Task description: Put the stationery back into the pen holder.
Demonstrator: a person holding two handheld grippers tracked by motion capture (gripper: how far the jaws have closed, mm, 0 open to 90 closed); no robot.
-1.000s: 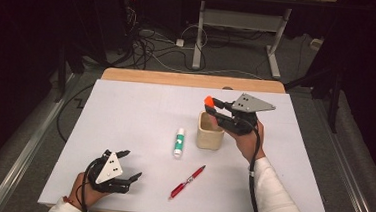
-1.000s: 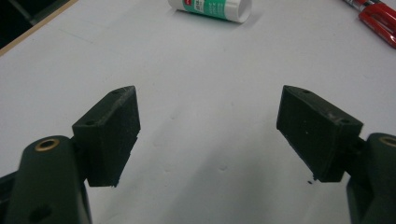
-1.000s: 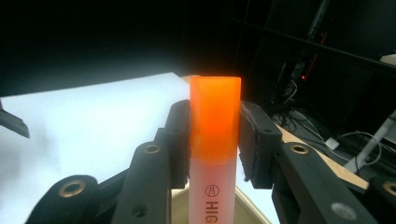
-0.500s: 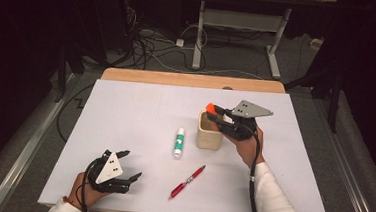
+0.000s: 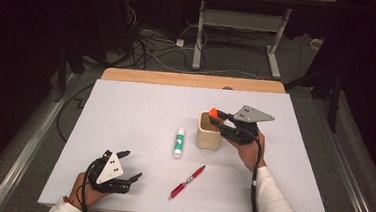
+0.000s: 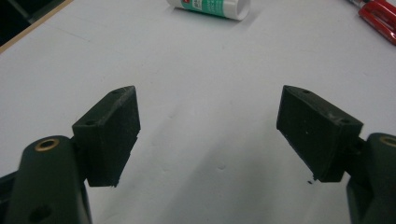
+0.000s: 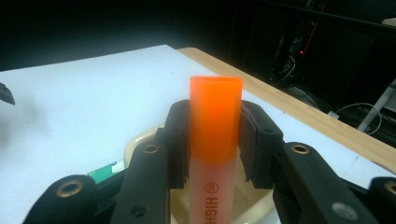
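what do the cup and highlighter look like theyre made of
Cup: probably matte ceramic or plastic, judging by its cream, dull, thick wall. Highlighter: plastic, with a glossy translucent orange cap and a paler printed body.

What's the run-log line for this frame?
right gripper: shut on orange highlighter, over cup | left gripper: open, idle | glue stick, red pen: on table

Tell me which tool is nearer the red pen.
Left. The left tool rests open on the table, left of the red pen. The right tool holds an orange highlighter over the cup, farther back.
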